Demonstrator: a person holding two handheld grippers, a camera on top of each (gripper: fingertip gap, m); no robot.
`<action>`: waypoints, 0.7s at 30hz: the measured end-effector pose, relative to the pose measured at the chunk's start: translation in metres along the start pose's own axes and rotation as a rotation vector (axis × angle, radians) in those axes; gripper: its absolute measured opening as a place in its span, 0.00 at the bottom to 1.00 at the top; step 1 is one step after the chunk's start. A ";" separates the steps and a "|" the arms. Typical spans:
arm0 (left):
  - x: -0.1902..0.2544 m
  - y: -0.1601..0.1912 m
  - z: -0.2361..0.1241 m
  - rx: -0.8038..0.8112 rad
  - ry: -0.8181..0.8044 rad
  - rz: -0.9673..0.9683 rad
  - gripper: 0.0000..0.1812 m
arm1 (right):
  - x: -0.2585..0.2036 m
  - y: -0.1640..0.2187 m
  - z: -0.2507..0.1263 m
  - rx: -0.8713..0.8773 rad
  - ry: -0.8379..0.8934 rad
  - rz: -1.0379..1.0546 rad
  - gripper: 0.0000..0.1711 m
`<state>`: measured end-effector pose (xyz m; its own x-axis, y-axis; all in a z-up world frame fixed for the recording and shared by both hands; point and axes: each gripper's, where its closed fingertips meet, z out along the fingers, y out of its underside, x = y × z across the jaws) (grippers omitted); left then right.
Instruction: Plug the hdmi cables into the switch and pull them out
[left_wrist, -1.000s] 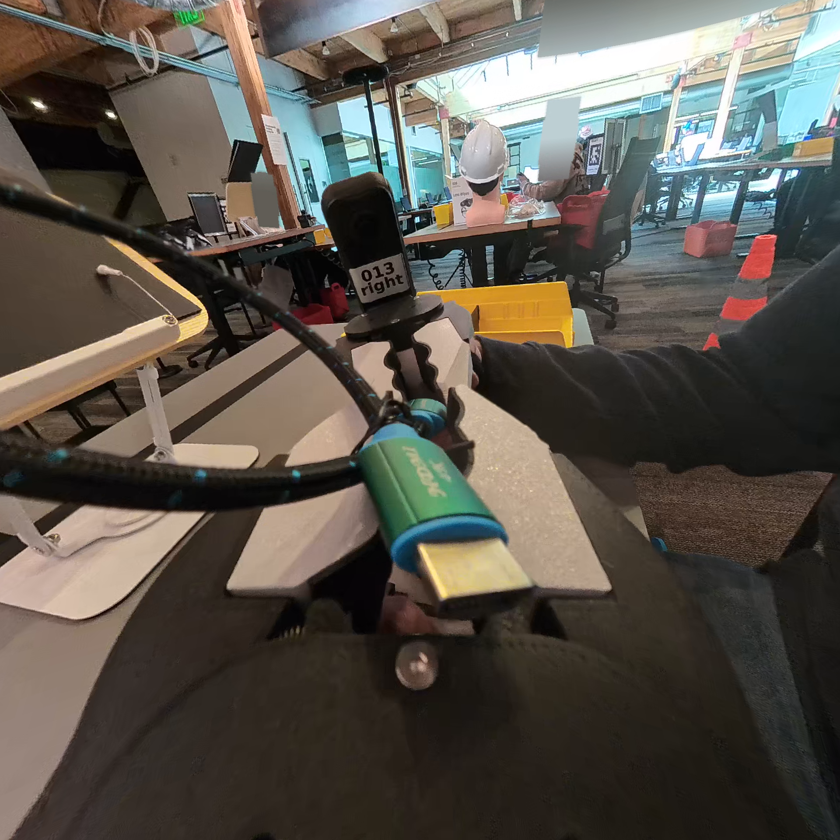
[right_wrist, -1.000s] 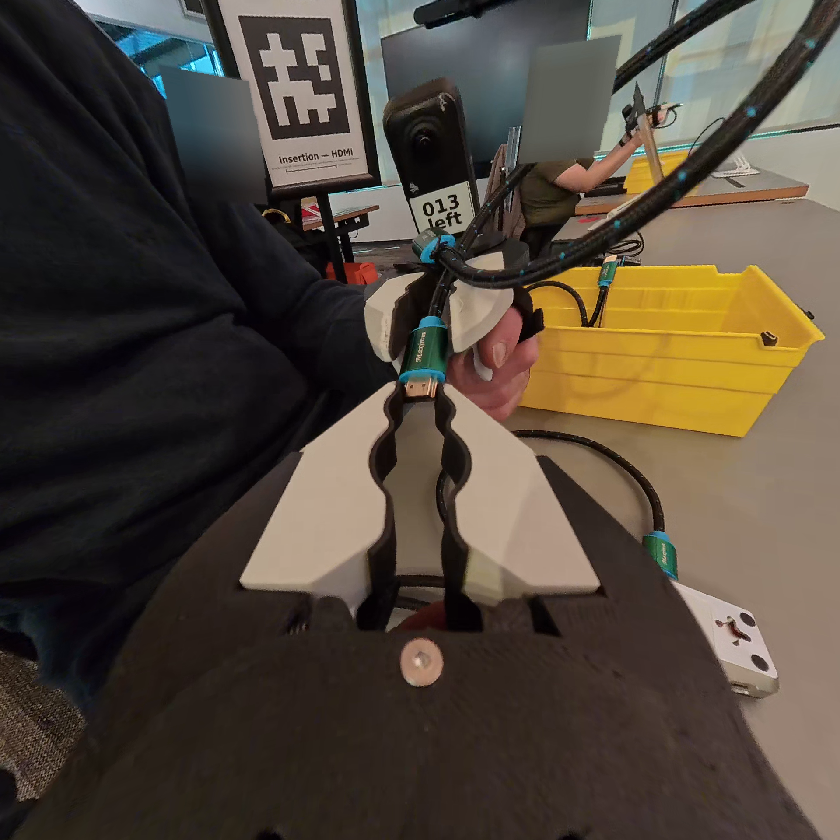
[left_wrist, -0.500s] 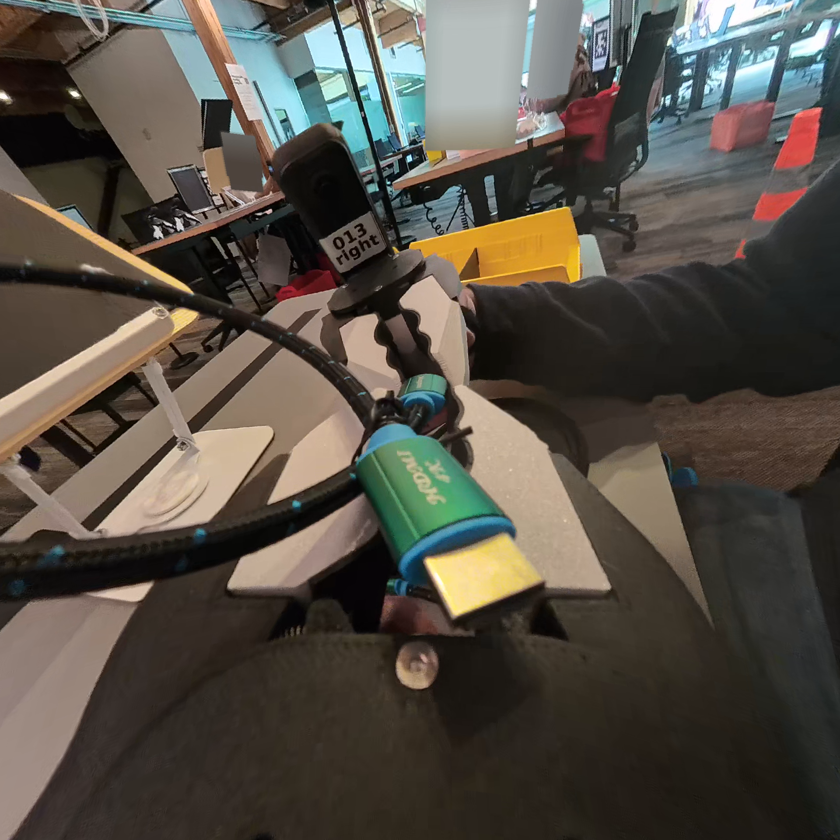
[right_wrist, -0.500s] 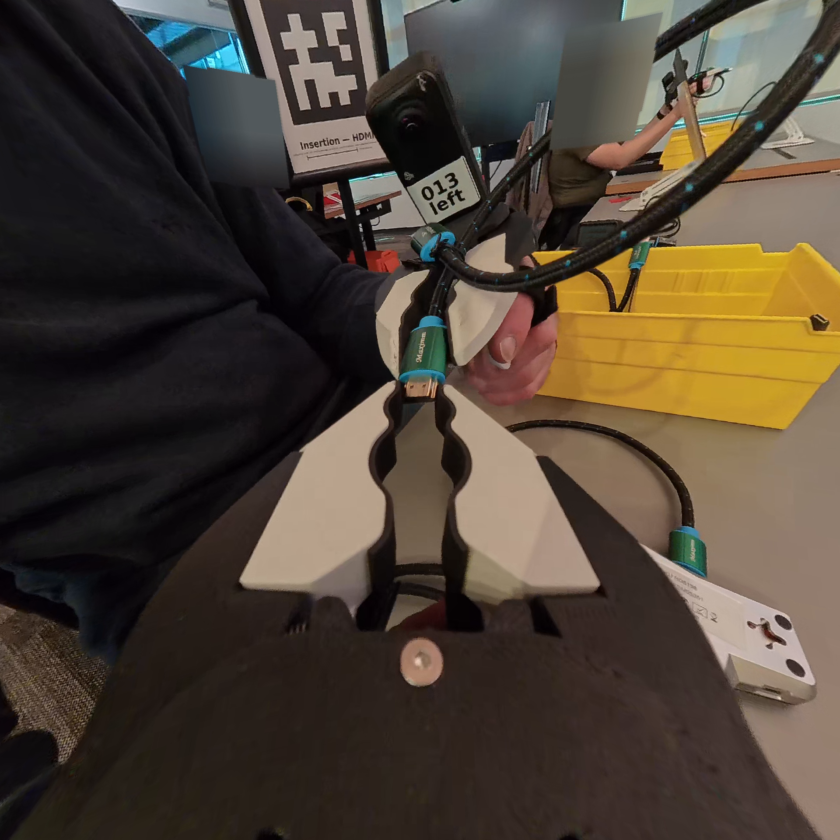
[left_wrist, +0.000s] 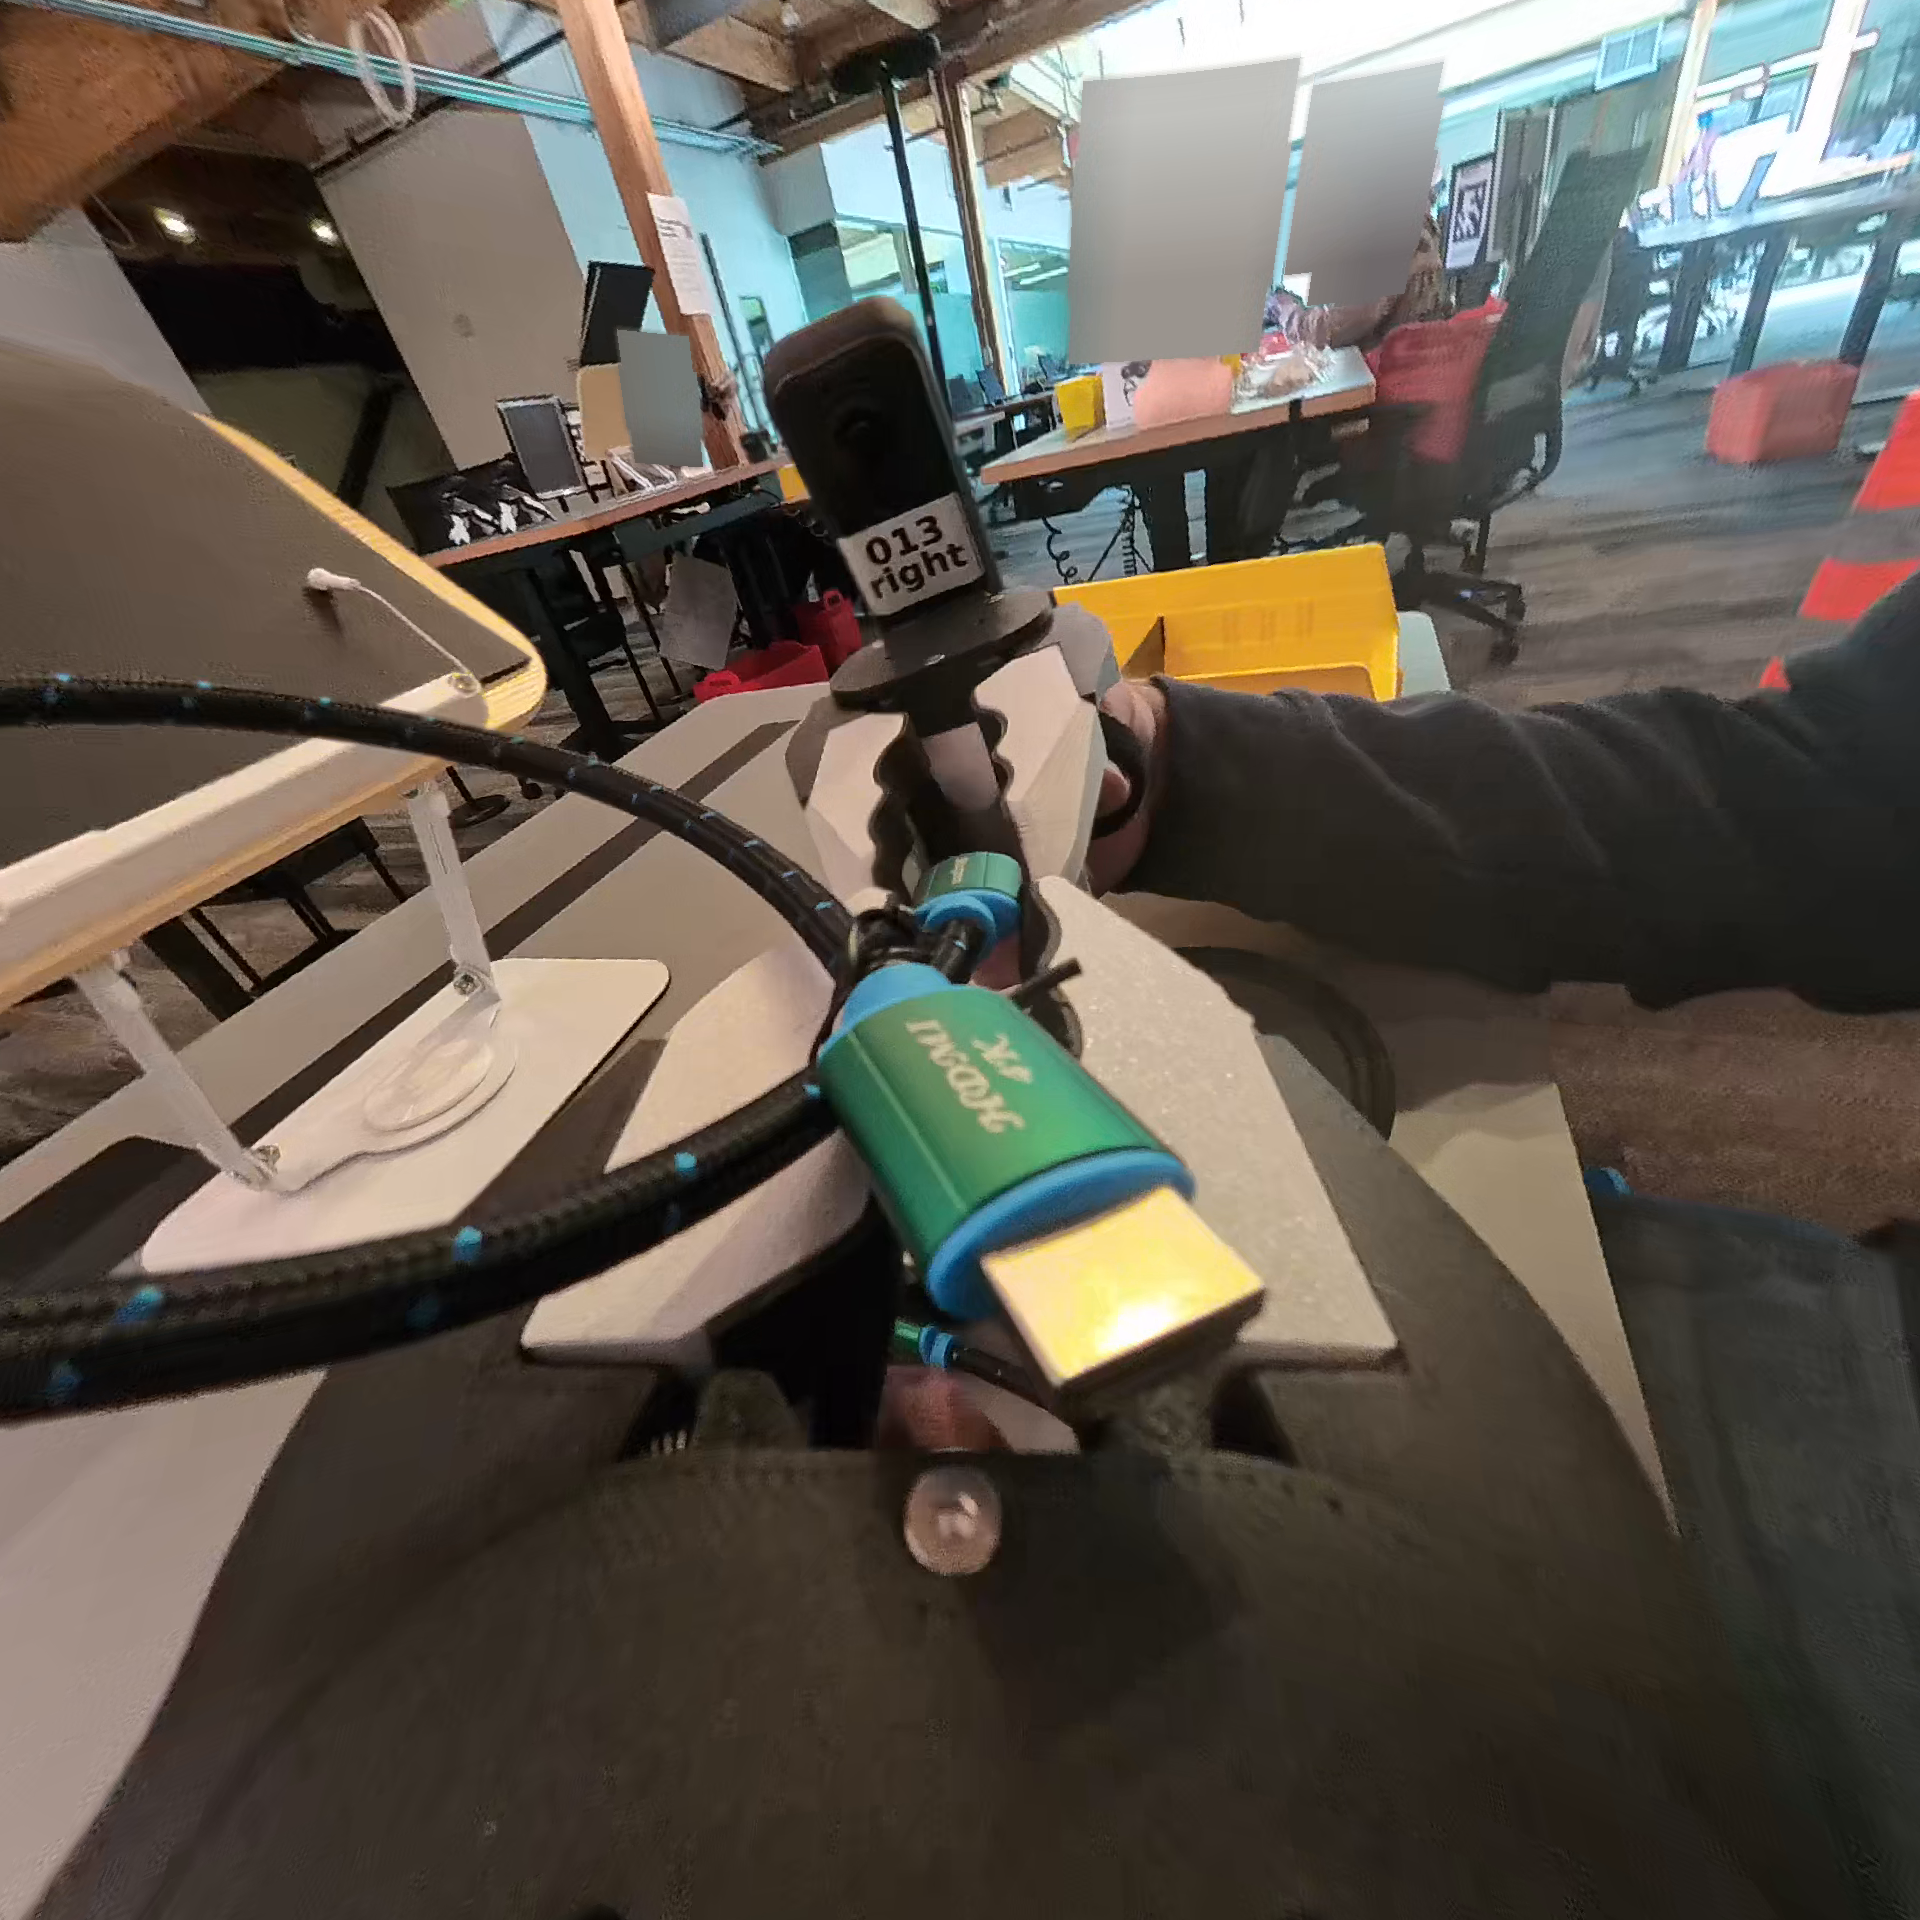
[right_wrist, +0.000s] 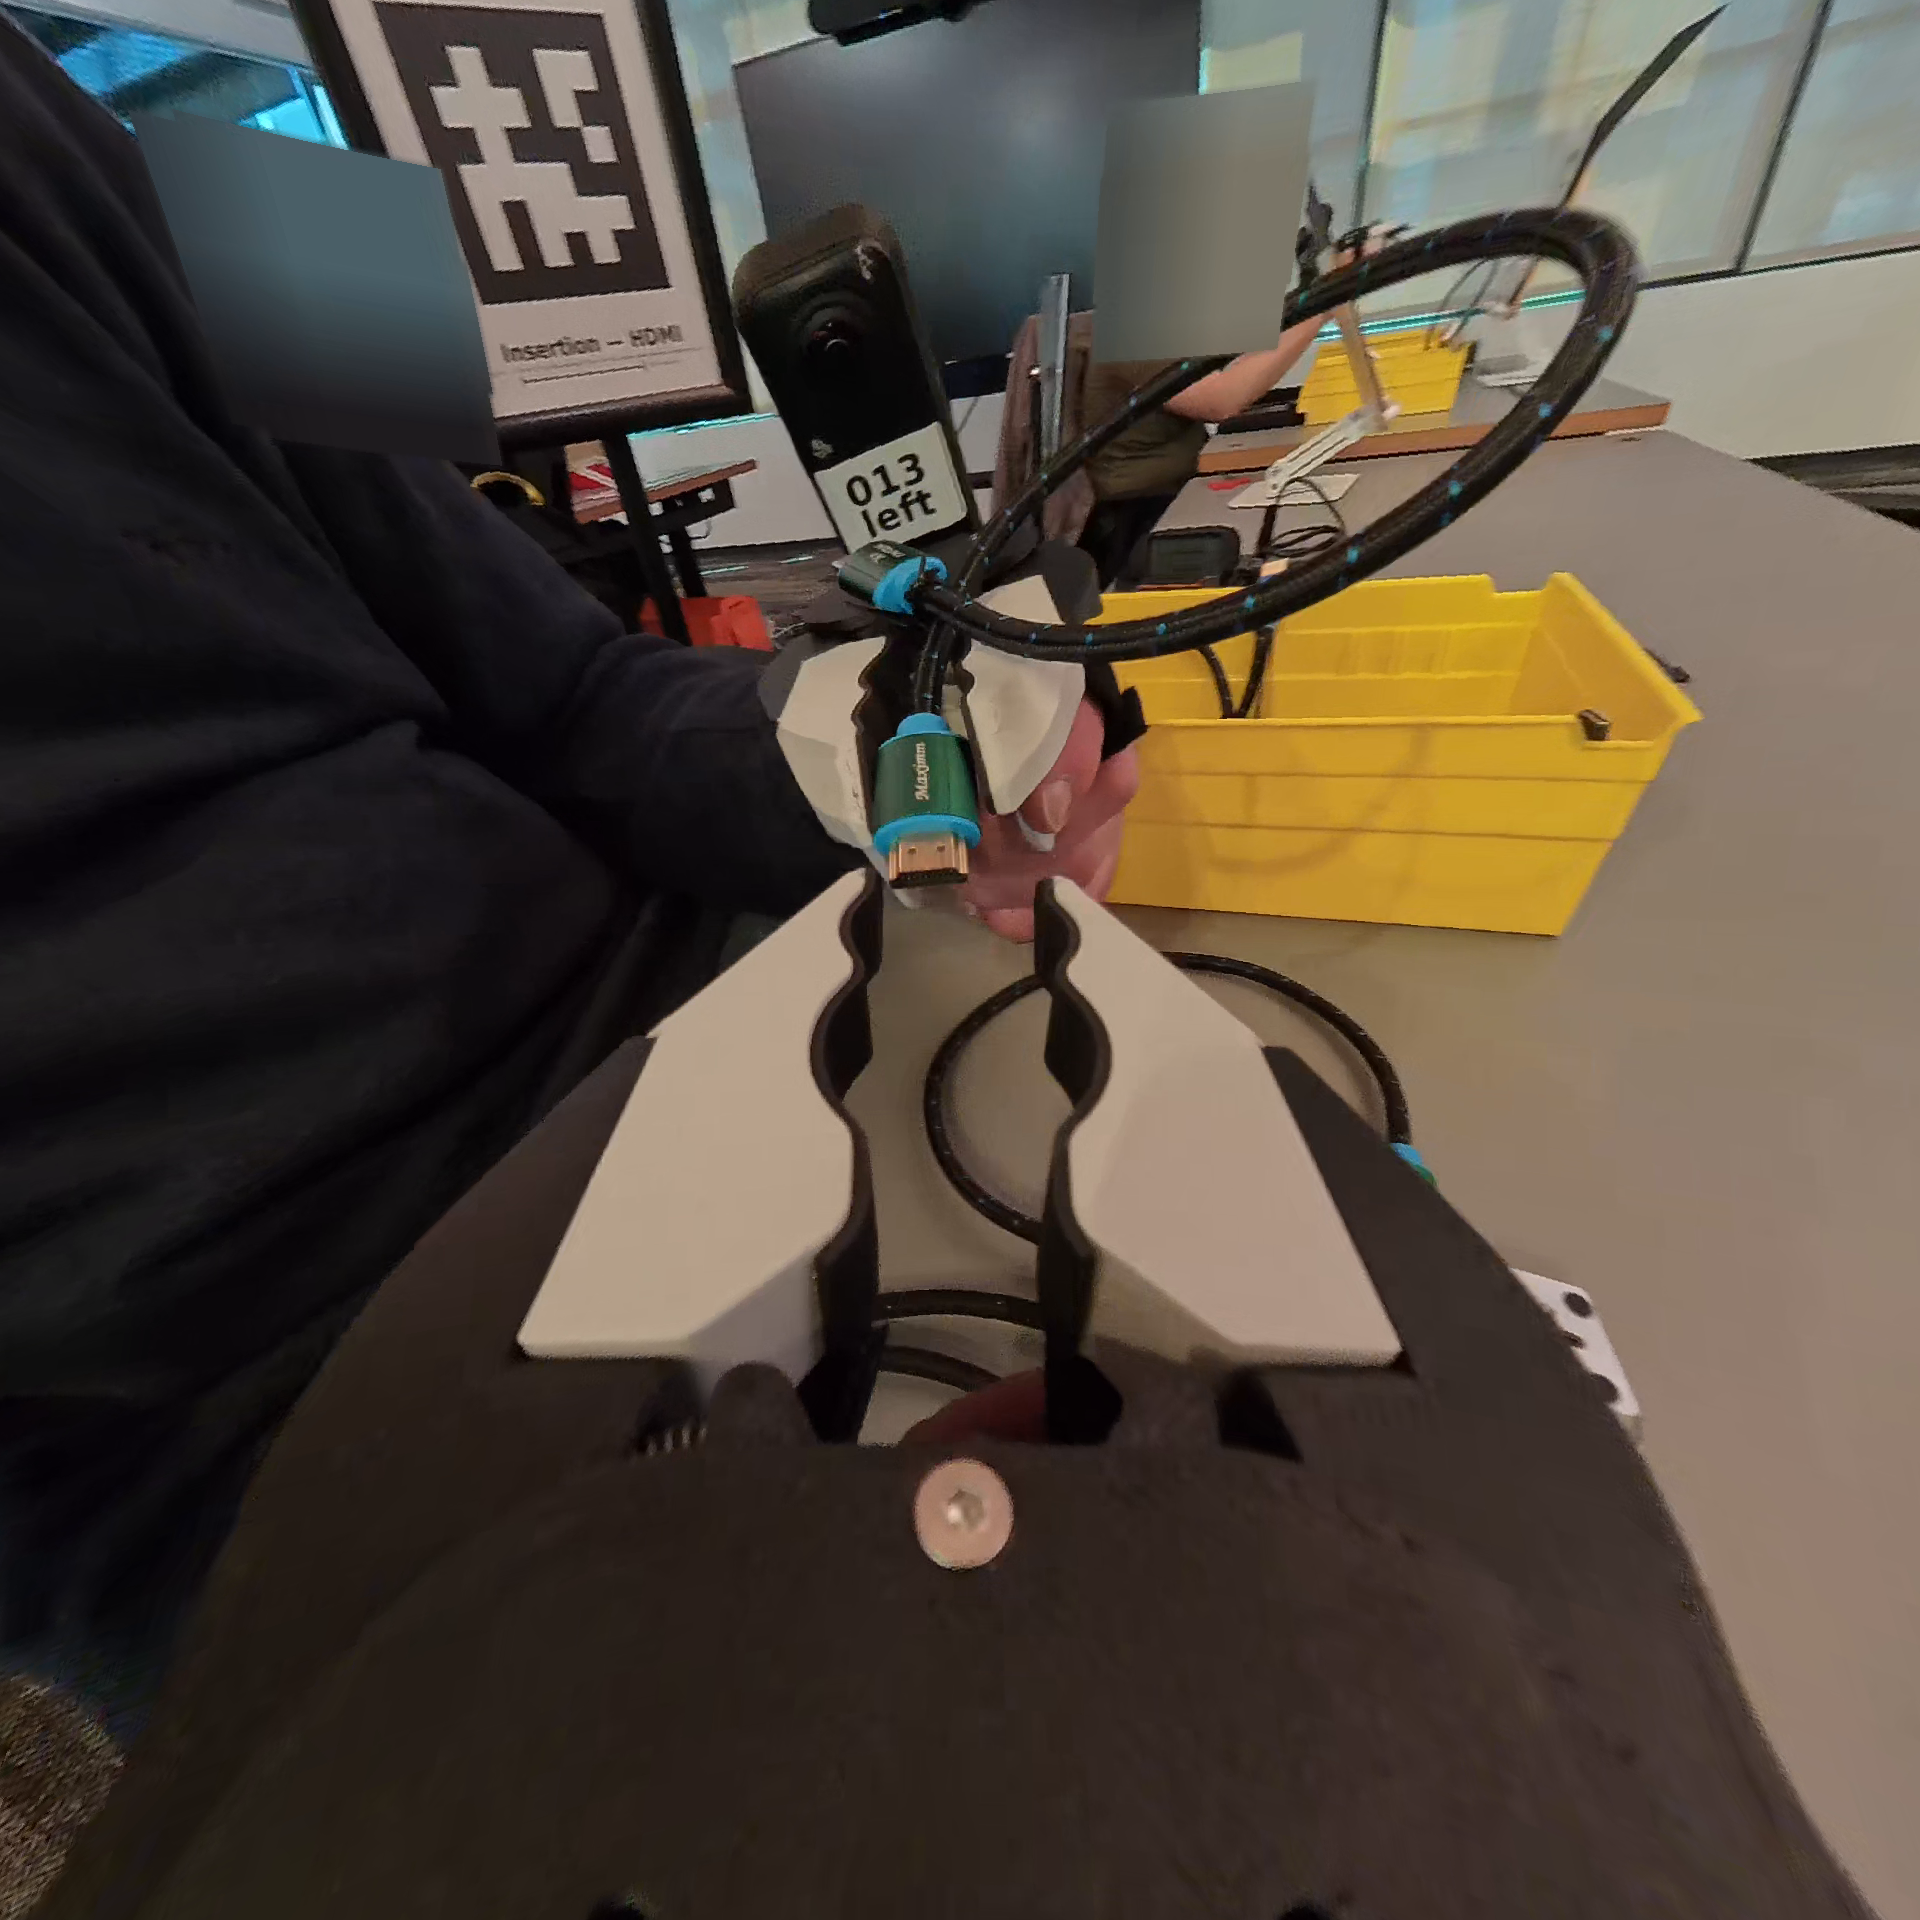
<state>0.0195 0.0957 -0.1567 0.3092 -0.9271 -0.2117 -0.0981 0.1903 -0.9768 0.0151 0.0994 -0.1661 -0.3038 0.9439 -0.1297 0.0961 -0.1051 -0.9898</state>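
A black braided HDMI cable (right_wrist: 1351, 561) with green plugs is looped up in the air. My left gripper (right_wrist: 925, 790) is shut on the cable just behind one green plug (right_wrist: 923, 779), whose gold tip points at my right gripper (right_wrist: 958, 899). The right gripper is open; the tip hangs just before its left fingertip, not pinched. In the left wrist view, the left gripper (left_wrist: 951, 935) grips at the far plug (left_wrist: 966, 883), and the cable's other plug (left_wrist: 997, 1132) lies over its fingers. The white switch (right_wrist: 1579, 1340) peeks out at lower right, with a second cable (right_wrist: 1299, 997) running to it.
A yellow bin (right_wrist: 1351, 831) stands on the grey table (right_wrist: 1714, 1039) behind the grippers, with more cables in it. A framed marker sign (right_wrist: 520, 208) stands at the back left. A white-footed stand (left_wrist: 416, 1091) holding a tilted board is at the left in the left wrist view. My left and right fingertips are right by each other.
My right gripper was shut on the plug's gold tip and has now opened and let it go. The left gripper keeps the cable; the loop has swung lower and to the right.
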 end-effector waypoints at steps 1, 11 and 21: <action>-0.002 0.001 -0.001 0.009 -0.007 -0.017 0.11 | 0.003 0.000 -0.001 0.001 0.019 -0.004 0.15; -0.026 0.008 -0.007 0.073 -0.091 -0.179 0.11 | 0.046 0.016 -0.016 -0.117 0.297 -0.081 0.21; -0.039 0.014 -0.017 0.023 -0.172 -0.065 0.11 | 0.064 0.031 -0.018 -0.216 0.404 -0.115 0.27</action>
<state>-0.0101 0.1295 -0.1613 0.4719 -0.8690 -0.1485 -0.0513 0.1411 -0.9887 0.0153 0.1621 -0.2041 0.0655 0.9963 0.0559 0.2916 0.0345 -0.9559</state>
